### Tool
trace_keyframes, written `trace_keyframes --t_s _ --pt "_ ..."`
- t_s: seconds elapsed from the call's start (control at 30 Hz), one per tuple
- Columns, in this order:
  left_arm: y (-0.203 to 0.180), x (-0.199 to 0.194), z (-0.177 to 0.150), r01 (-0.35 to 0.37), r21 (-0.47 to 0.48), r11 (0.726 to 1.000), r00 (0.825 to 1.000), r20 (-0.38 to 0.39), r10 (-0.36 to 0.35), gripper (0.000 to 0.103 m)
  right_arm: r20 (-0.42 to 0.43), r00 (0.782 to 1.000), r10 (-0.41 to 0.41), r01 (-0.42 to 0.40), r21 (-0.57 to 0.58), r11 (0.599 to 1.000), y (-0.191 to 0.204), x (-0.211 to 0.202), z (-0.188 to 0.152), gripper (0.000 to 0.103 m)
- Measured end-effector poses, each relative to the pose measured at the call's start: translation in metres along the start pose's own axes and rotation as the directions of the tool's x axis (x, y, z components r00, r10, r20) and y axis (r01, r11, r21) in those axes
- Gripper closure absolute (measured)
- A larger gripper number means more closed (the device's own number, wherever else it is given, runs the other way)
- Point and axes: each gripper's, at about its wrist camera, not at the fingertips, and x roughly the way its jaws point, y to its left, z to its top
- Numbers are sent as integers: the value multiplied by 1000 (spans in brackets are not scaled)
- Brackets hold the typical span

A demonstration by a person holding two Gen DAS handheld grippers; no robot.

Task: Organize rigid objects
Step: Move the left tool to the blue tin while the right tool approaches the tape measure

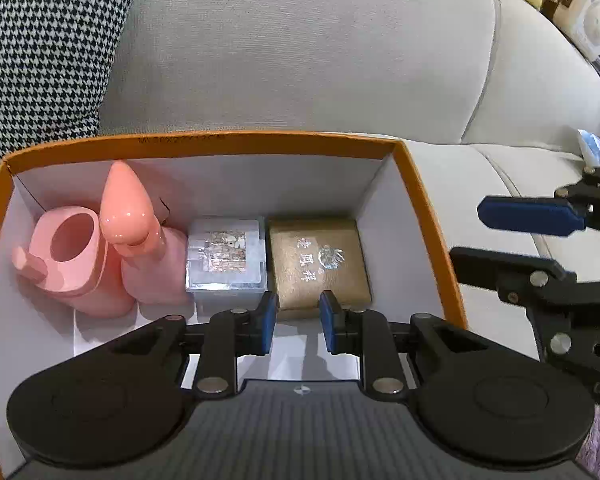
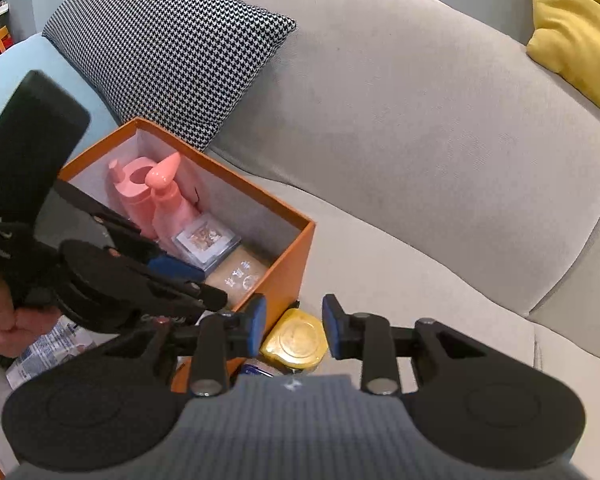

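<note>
Along the orange box's [image 1: 420,184] back wall, pink bottles [image 1: 100,248] and two cases sit packed; gold tin [image 2: 296,340] remains outside, both my grippers [image 1: 298,324] [image 2: 294,326] empty, half-open.

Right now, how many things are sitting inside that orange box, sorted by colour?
Pink: 2, a ring-shaped holder and a bottle with a pointed cap
Silvery clear: 1, a small case
Tan-gold: 1, a flat box with silver characters
Total: 4 in the orange box
</note>
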Motion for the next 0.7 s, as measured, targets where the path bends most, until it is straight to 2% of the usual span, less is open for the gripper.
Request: trace_keyframes --t_s 0.13,0.37,0.47,0.57,0.7 --pt "-5 -20 -3 -11 26 1000 1000 24 10 76 18 1000 0 0 9 1000 -2 -9 -1 66" --pt "-38 -80 -13 -37 186 982 993 120 15 76 46 999 0 -3 65 998 -11 -36 -11 66" --pt "-64 -100 -15 -57 280 958 989 150 15 76 45 999 -7 3 96 995 -15 -48 -23 66" --pt "-92 -107 -18 -76 366 928 986 164 16 71 40 999 -13 8 123 992 -22 -60 -40 62" --pt "-116 -103 -26 -83 467 881 989 149 14 59 34 999 -23 17 165 986 -32 -72 -67 59"
